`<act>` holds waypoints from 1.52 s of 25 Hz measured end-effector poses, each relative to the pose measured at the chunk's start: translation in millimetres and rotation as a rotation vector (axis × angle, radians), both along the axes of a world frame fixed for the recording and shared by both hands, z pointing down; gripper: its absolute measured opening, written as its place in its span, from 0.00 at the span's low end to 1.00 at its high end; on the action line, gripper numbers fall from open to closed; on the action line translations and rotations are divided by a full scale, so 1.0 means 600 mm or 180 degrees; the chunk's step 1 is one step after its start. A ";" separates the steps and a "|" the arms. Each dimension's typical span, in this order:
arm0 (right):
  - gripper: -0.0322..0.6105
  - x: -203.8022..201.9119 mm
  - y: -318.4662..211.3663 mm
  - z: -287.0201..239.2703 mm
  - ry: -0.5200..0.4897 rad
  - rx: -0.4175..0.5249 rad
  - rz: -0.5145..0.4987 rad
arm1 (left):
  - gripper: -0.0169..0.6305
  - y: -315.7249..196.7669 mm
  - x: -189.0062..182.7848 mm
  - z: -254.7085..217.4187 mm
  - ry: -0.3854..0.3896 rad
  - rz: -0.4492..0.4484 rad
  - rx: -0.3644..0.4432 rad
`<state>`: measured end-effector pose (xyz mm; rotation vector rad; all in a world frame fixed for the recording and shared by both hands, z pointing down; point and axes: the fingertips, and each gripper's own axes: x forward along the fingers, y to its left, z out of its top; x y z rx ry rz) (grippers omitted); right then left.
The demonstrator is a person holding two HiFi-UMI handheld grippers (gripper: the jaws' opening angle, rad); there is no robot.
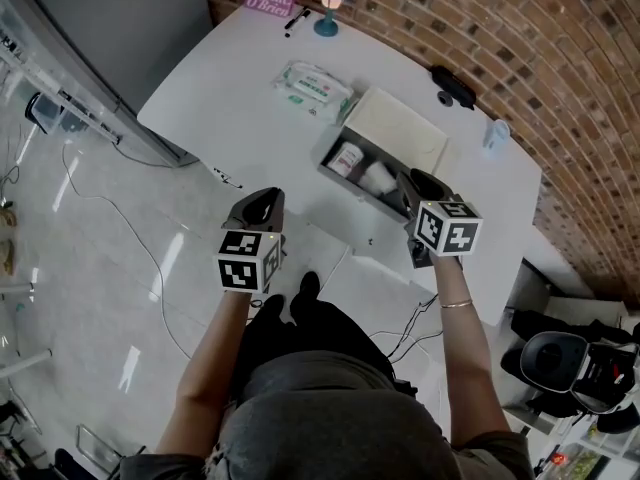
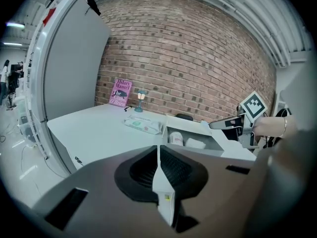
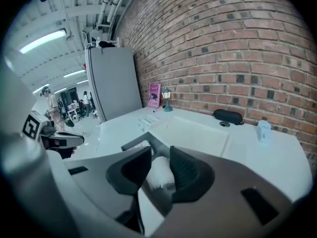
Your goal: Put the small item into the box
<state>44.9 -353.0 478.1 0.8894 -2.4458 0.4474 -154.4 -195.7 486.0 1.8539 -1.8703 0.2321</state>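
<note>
Right claw point(image 3: 159, 153) partly open over the right end of the box point(image 1: 355, 188); white small item point(image 3: 161, 175) sits in the gap between its jaws, inside the box; pad contact can't be told. Left claw point(image 2: 158, 155) fully closed, empty, well apart from the box, off the worktop point(image 1: 230, 78) edge; wipes pack point(image 1: 315, 86) lies just beyond the box.
</note>
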 end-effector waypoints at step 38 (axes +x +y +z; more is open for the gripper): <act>0.06 0.099 0.139 -0.063 -0.0835 0.0103 0.0901 | 0.08 -0.080 0.100 -0.031 -0.0122 0.0826 0.0156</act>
